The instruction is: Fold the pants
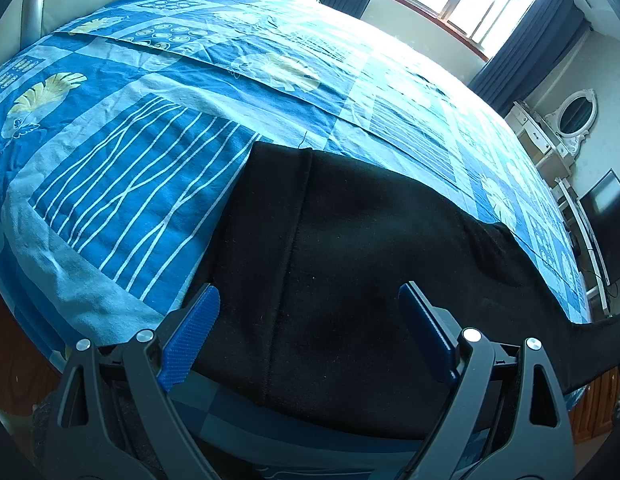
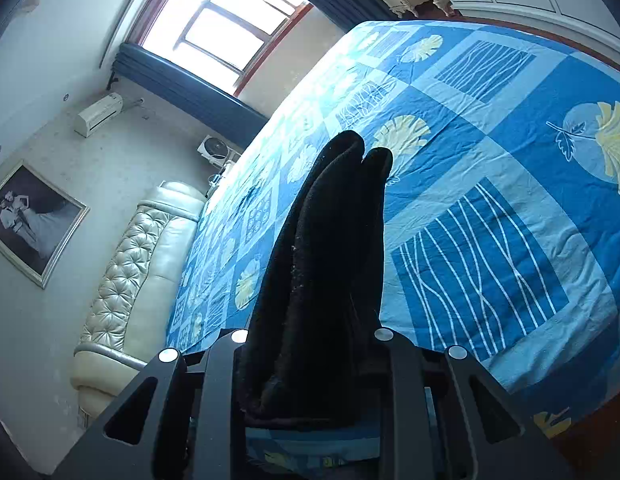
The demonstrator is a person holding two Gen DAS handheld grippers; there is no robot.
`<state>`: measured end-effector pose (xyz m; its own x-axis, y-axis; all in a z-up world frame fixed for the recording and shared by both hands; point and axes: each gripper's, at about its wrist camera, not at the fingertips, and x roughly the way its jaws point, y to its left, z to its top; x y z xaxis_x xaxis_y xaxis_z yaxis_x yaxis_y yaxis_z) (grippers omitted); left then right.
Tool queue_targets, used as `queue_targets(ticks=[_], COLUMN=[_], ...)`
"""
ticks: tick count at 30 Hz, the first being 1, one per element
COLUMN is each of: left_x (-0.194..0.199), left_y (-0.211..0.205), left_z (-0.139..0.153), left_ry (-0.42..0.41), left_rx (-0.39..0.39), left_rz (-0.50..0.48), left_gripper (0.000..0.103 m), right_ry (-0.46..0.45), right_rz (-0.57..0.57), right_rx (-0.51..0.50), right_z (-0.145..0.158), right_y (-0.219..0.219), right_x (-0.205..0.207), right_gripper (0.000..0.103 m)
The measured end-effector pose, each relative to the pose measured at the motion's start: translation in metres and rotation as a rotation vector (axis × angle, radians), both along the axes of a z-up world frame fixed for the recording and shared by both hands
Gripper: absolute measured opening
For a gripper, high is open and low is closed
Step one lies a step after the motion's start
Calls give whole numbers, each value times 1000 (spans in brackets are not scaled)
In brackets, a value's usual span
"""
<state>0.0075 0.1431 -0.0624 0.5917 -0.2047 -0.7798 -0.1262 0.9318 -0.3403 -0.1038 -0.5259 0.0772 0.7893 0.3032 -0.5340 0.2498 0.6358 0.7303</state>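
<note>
Now the black pants [image 1: 349, 264] lie spread over the near edge of the bed [image 1: 158, 168], on its blue patterned sheet, one end trailing off toward the right. Above them the left hand-held gripper [image 1: 310, 320] hangs with its blue-padded fingers [image 1: 192, 332] spread wide, holding nothing. Seen from the right wrist, the right hand-held gripper [image 2: 310, 344] is pinching a thick bunch of the same pants [image 2: 329, 248], the fabric rising in folds between its fingers
</note>
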Motion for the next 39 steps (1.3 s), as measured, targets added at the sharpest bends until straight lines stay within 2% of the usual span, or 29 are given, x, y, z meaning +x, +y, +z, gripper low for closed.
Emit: queue_targets(ticks=[5, 10, 14, 18, 25, 35, 39], left_x=[-2, -4, -4, -5, -7, -15, -16], left_y=[3, 4, 5, 6, 8, 0, -7], left_z=[0, -1, 0, 0, 0, 11, 14], left_ry=[-4, -9, -13, -17, -24, -81, -104], left_rx=[-23, -38, -50, -70, -87, -56, -25], left_rz=[2, 0, 0, 1, 2, -22, -46], left_gripper=[91, 91, 91, 91, 91, 91, 91], right_ry=[-46, -48, -52, -46, 13, 160, 223], right_rz=[73, 157, 240, 309, 392, 512, 549], right_rx=[-62, -135, -188, -213, -303, -431, -601], right_z=[48, 77, 86, 82, 46, -36, -62], right_y=[46, 94, 139, 182, 254, 338, 364], right_x=[23, 54, 77, 98, 130, 157, 155], right_gripper=[25, 25, 25, 25, 24, 24, 24])
